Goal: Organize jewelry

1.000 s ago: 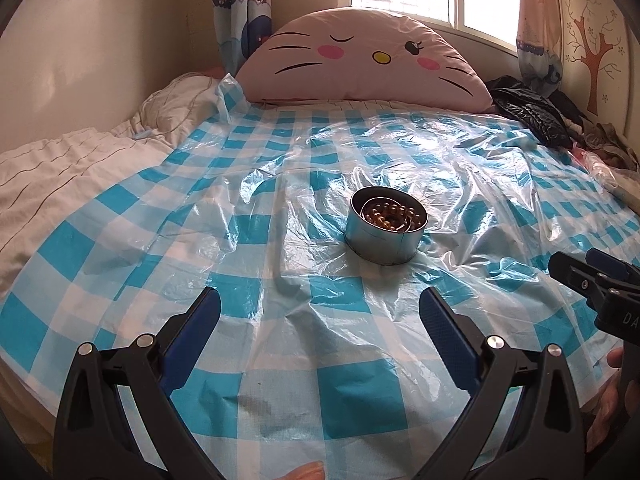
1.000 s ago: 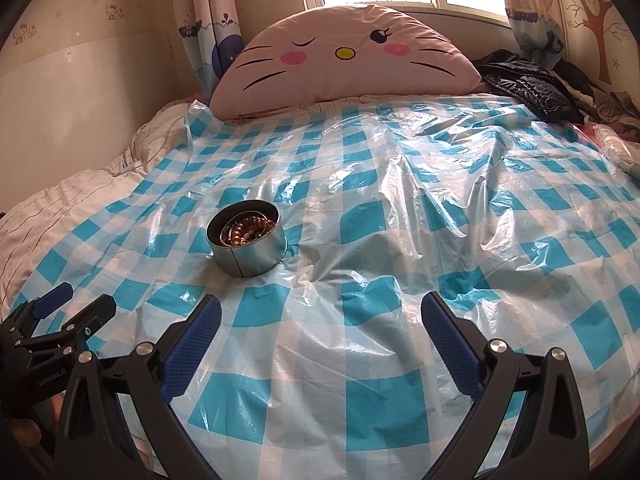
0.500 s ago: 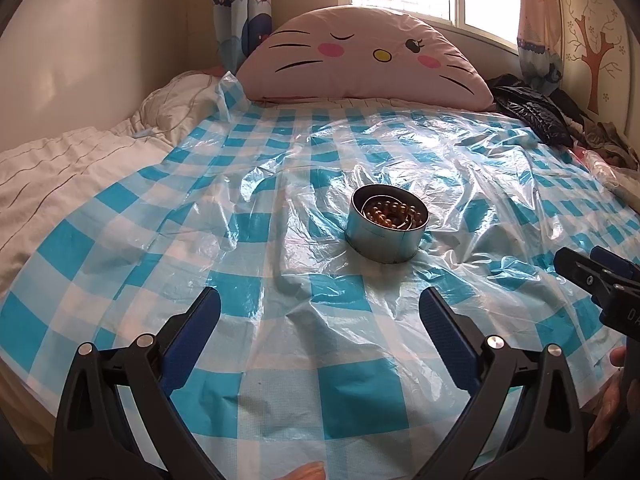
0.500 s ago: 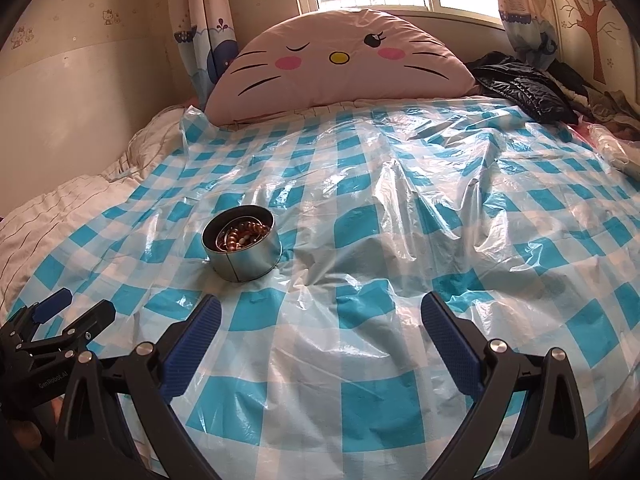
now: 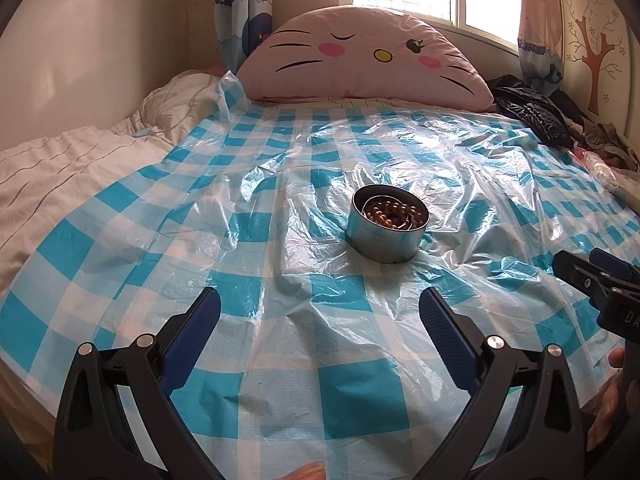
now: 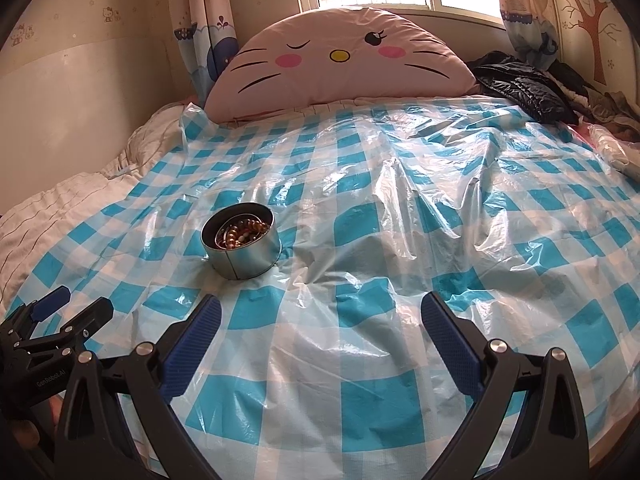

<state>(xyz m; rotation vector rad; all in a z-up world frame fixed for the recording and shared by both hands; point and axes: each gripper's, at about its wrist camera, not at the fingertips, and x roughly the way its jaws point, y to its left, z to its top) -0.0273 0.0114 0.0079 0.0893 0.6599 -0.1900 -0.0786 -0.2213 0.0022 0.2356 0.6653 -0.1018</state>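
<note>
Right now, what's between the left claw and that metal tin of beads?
Only wrinkled checked plastic sheet; the left wrist view shows nothing else between the left claw and the tin.

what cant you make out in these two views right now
- Round tin: its wall hides part of the floor in both views; beaded jewelry shows, any clasp or smaller pieces too small to tell.
- Clothes pile: distorted at the right edge of both views.
- Left gripper and right gripper, both open: handles cut off by the bottom edge.
</note>
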